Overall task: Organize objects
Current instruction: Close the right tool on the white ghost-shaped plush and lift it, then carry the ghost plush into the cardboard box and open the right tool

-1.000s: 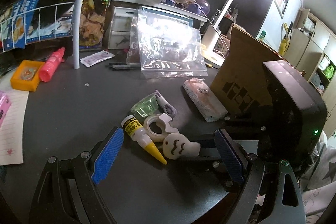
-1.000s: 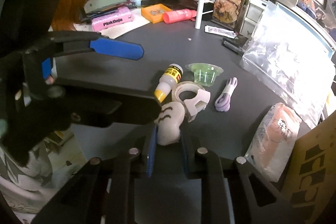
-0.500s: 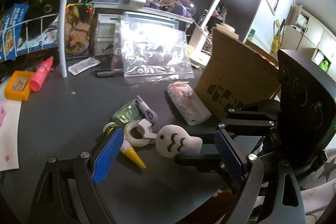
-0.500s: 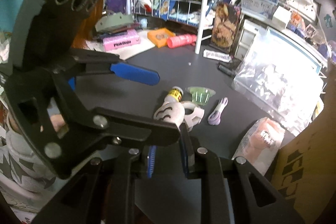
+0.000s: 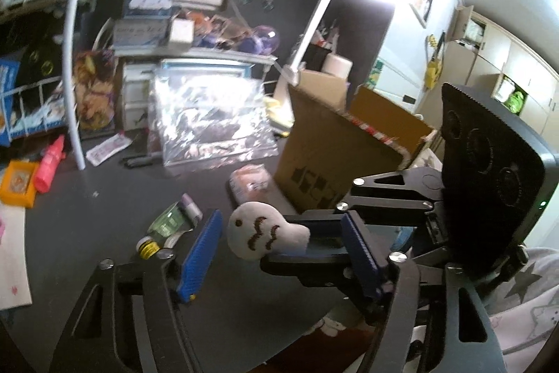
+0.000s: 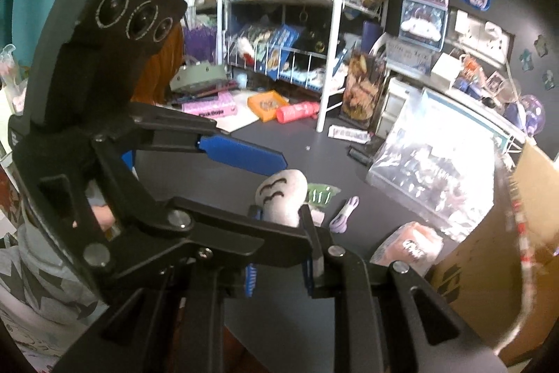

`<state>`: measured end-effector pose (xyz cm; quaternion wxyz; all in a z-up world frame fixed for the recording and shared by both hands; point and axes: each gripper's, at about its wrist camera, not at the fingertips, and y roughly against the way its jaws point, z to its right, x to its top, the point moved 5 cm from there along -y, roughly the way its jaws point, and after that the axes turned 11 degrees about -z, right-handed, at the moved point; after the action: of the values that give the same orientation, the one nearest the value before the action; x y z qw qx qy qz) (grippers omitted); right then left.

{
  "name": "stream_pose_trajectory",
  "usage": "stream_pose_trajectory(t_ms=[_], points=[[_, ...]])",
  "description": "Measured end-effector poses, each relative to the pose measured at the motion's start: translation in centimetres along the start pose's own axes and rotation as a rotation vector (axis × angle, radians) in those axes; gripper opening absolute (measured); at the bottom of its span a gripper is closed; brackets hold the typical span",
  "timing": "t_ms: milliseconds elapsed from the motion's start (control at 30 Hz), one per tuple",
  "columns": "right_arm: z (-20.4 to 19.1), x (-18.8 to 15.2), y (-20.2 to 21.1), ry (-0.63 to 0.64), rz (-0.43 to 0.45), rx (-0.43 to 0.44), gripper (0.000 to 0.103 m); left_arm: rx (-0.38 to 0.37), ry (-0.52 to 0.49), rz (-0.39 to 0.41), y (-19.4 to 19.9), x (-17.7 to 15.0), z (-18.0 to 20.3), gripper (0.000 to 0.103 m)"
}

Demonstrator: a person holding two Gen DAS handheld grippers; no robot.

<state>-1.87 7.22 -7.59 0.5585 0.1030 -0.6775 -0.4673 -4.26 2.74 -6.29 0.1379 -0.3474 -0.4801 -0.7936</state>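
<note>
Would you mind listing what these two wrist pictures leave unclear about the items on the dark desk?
- Yellow-labelled glue bottle: left wrist view, its tip is behind the left tongs' blue finger.
- White ghost-shaped plush: right wrist view, its lower end is hidden inside the right tongs.
- Brown cardboard box: inside unseen in both views.
- Pink soft packet: print blurred.

Only legible text: "PinkDojo" on the pink box, right wrist view. Other labels too blurred.
</note>
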Motion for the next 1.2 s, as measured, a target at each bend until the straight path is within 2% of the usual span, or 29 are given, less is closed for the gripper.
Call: stream_pose_trajectory(t_ms=[333,500,733,933,1200], points=[[2.2,0.9,4.9,-0.009,0.105,-0.056,0.017,0.031,-0.099,0.028,1.0,4.1,3.9,0.061],[4.0,1.6,7.6,-0.02,0.159,-0.092,0.017,0.038,-0.158,0.034,1.1,7.3,6.3,0.061],[8.0,1.5,11.0,-0.079,0.202,-0.13,0.017,0.021,-0.223,-0.011,-1.0,11.2,9.6,0.06],[12.2,-0.5,11.5,-0.164,0.176,-0.141,0.017,-0.029,-0.233,-0.097,-5.5,13.1,11.3,0.06],[16.6,-3.2,10.7,-0.243,0.082,-0.16,0.018,-0.067,-0.215,-0.197,-10.2,14.5,12.4,0.06]])
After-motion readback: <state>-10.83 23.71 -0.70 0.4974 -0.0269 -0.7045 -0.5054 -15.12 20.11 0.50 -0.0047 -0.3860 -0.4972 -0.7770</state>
